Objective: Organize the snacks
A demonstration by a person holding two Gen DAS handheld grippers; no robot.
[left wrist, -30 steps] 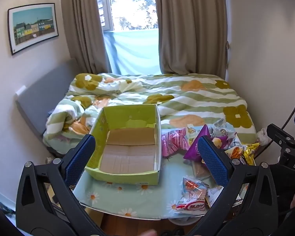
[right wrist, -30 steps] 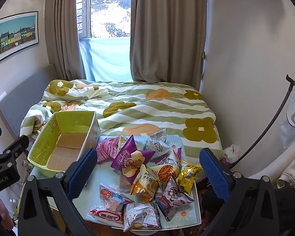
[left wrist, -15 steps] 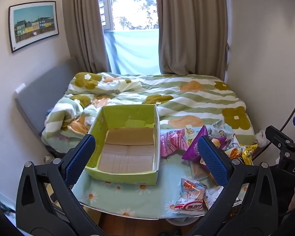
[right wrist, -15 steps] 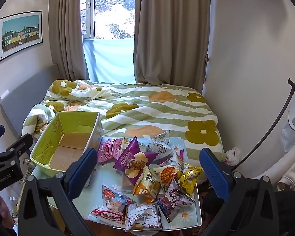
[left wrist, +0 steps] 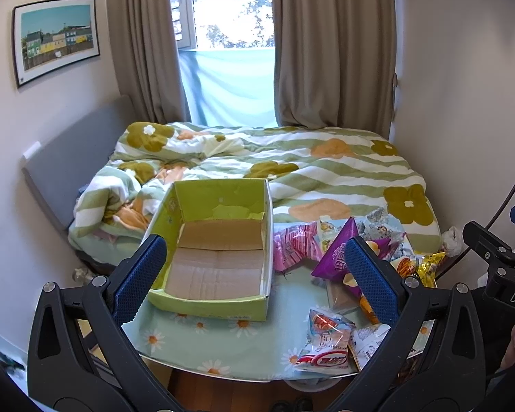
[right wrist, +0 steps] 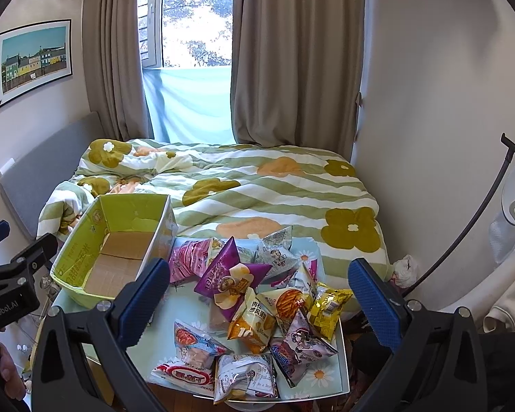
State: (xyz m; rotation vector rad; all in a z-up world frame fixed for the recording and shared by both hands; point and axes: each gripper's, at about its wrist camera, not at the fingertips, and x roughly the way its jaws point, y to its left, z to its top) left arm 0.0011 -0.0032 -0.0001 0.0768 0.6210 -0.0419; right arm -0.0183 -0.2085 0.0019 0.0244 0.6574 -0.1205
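An empty green cardboard box stands on the left of a small table with a daisy cloth. A pile of snack bags lies to its right: a purple chip bag, a pink bag, an orange bag, a yellow bag, a red-and-white pack. My left gripper is open and empty, held above the box's near edge. My right gripper is open and empty above the snack pile.
A bed with a green striped floral duvet lies just behind the table. Walls close in on both sides. A black stand pole and white clothes are at the right. The table's front edge is near.
Both views have shifted slightly: the box and snacks sit a little lower and nearer in frame. Both grippers stay open and empty.
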